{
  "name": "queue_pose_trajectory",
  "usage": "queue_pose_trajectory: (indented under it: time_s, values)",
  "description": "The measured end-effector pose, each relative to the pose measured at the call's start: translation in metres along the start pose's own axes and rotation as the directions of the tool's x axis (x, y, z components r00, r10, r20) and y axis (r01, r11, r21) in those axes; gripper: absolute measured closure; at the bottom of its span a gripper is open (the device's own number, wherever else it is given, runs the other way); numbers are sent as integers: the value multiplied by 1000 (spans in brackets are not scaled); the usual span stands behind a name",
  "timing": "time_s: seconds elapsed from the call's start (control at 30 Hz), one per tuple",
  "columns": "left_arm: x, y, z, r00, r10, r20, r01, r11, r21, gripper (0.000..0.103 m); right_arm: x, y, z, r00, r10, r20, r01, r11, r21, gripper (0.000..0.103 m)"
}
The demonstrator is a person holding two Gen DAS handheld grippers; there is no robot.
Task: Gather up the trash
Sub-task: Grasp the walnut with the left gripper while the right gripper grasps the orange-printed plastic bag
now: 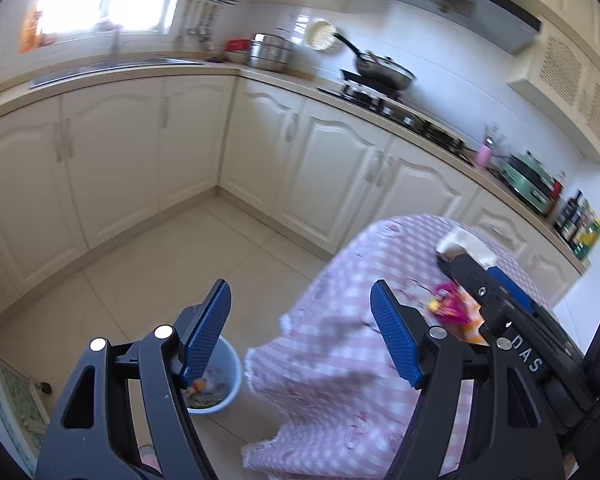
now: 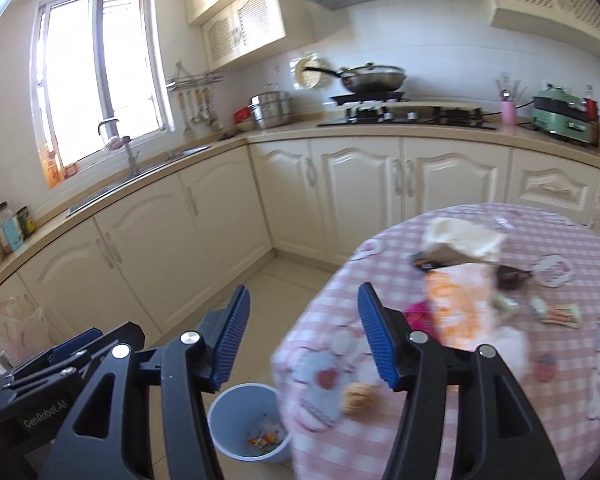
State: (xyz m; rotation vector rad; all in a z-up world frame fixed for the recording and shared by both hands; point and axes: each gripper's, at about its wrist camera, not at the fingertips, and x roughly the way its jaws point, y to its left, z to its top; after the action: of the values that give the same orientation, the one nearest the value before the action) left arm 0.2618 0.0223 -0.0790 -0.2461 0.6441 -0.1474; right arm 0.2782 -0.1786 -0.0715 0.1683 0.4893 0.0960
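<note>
The left gripper [image 1: 300, 328] and the right gripper [image 2: 302, 336] both stand with jaws apart and nothing between the blue ribbed pads, which suits hands free to reach for more litter.

The round counter under its pink-and-white checked cloth [image 2: 572, 412] carries the trash that remains. A crumpled orange-and-white plastic wrapper [image 2: 458, 308] lies near the middle, with a small magenta foil wrapper [image 2: 418, 314] just beside it on the side nearer the right gripper. Behind them sits a cream paper bag [image 2: 460, 242], and a flat green-and-orange packet [image 2: 560, 314] lies off to the right. A tan biscuit-like scrap [image 2: 356, 396] rests close to the cloth's hanging edge.

The pale blue plastic bin [image 2: 230, 424] stands on the tiled floor [image 1: 148, 264], tucked right against the counter's edge, probably so a short swing carries each piece from cloth to bin. A few coloured wrappers already lie in its bottom. By the look of it, the job is partly done, with about 5 pieces left on the cloth. Both views are blurred, so smaller scraps are hard to identify.
</note>
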Motion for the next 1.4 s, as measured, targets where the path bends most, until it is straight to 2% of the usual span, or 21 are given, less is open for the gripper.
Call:
queue_pose_trajectory:
  time_s: [0.2,0.33,0.5,0.6,0.67,0.8,0.87,1.17,1.23,1.27,1.3,1.4]
  values:
    - [16,-52,-18,994,-79,-70,84,993,85,34,-32,-67,-7,994,-110,15,108,992,66,45]
    - [28,-76,-29,990,-91,-111,105,987,121,34,-35,-95,-17,991,-134,-15,135,984,112,45]
    - [43,-91,-43,983,-87,-161,113,980,163,34,-30,-112,-29,988,-142,-61,149,979,139,45]
    - [53,-98,-49,979,-83,-188,120,974,190,43,-22,-119,-33,987,-135,-86,147,977,153,45]
    - [62,-105,-52,975,-78,-209,121,972,203,53,-18,-122,-34,987,-129,-98,143,977,159,45]
    - [75,-109,-53,967,-81,-240,135,967,216,65,-7,-127,-36,986,-102,-129,124,976,178,45]
    - [82,-112,-55,963,-84,-258,144,964,224,78,-3,-127,-35,986,-91,-138,116,976,183,45]
    - [75,-107,-48,965,-132,-227,179,963,203,80,21,-126,-33,977,-51,-209,92,978,189,46]
    - [73,-107,-46,966,-137,-220,182,963,199,80,25,-128,-34,974,-20,-225,67,977,201,57]
    - [72,-107,-44,966,-140,-216,184,963,197,80,27,-129,-35,973,5,-230,46,976,214,69]
    - [70,-106,-43,967,-141,-213,184,963,196,80,28,-131,-35,972,21,-233,33,974,224,73]
    - [63,-104,-40,969,-155,-195,192,963,190,80,20,-127,-34,978,1,-210,43,977,207,77]
